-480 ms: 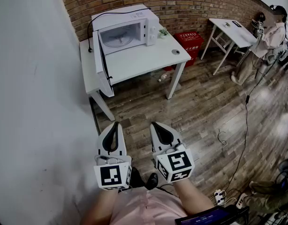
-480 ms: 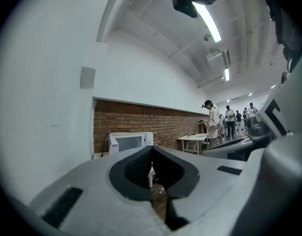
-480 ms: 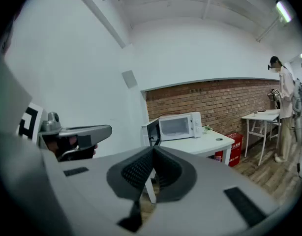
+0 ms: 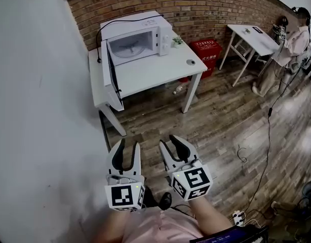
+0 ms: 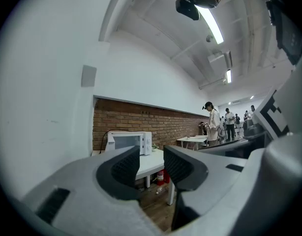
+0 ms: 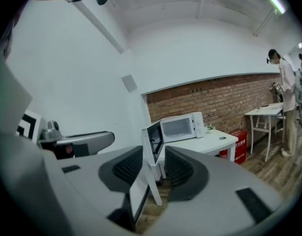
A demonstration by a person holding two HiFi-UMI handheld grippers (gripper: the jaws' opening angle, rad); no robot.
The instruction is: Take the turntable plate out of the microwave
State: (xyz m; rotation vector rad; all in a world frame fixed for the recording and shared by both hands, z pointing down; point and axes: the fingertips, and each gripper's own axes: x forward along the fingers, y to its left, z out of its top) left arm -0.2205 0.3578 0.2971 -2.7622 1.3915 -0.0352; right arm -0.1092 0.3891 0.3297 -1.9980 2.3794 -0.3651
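A white microwave [image 4: 138,34] stands at the back of a white table [image 4: 155,67] against the brick wall, its door [image 4: 111,72] swung wide open to the left. Inside it I see the round turntable plate [image 4: 129,48] lying flat. The microwave [image 5: 127,141] is also far ahead in the left gripper view and the microwave [image 6: 178,127] in the right gripper view. My left gripper [image 4: 125,149] and right gripper [image 4: 172,143] hang side by side over the wooden floor, well short of the table. Both are open with nothing between their jaws.
A small potted plant [image 4: 177,40] and a small round object [image 4: 191,62] sit on the table. A red box [image 4: 206,52] stands under its far right side. A second white table [image 4: 254,39] and a person [image 4: 292,47] are at the right. Cables trail over the floor [image 4: 246,151].
The table and microwave sit slightly nearer and lower in the head view. Both grippers have shifted a little downward and to the right in the picture, still open.
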